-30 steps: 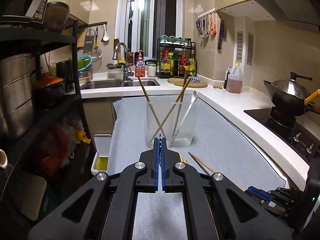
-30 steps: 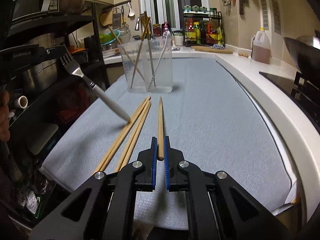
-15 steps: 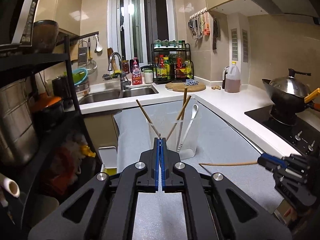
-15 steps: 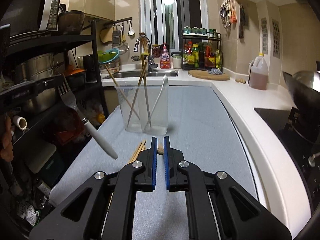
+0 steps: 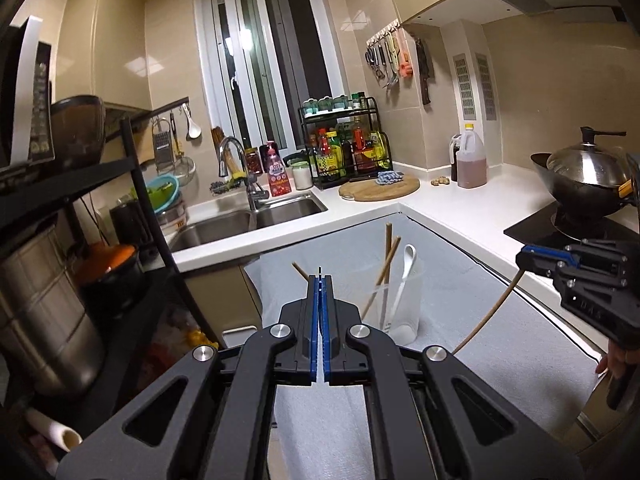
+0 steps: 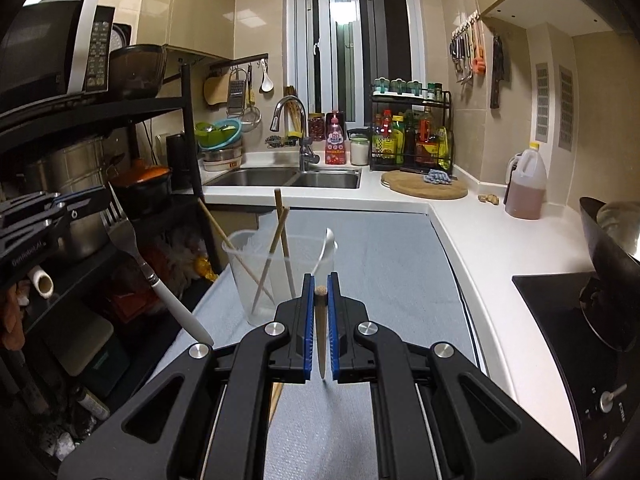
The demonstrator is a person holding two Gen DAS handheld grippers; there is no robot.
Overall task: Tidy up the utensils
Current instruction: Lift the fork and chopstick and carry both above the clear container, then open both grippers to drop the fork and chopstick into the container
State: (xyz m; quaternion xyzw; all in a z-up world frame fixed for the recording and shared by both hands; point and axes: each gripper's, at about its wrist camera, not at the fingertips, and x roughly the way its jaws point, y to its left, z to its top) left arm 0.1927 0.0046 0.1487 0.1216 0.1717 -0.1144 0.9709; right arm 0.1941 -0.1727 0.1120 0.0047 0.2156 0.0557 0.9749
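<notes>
2 grippers were seen above the grey mat (image 6: 400, 264): the right gripper (image 6: 320, 292) was clamped on a wooden chopstick (image 5: 488, 312), and the left gripper (image 5: 320, 280) was pinched on a fork (image 6: 132, 248). Both were held near the clear container (image 6: 276, 268), in which 3 chopsticks (image 6: 280, 216) and 1 white spoon (image 5: 406, 264) were stood, leaning.

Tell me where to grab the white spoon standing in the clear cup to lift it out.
Grip the white spoon at its top end, the only part above the clear cup rim. Come straight down from above: the walls enclose the rest, and chopsticks lean close on its left.
</notes>
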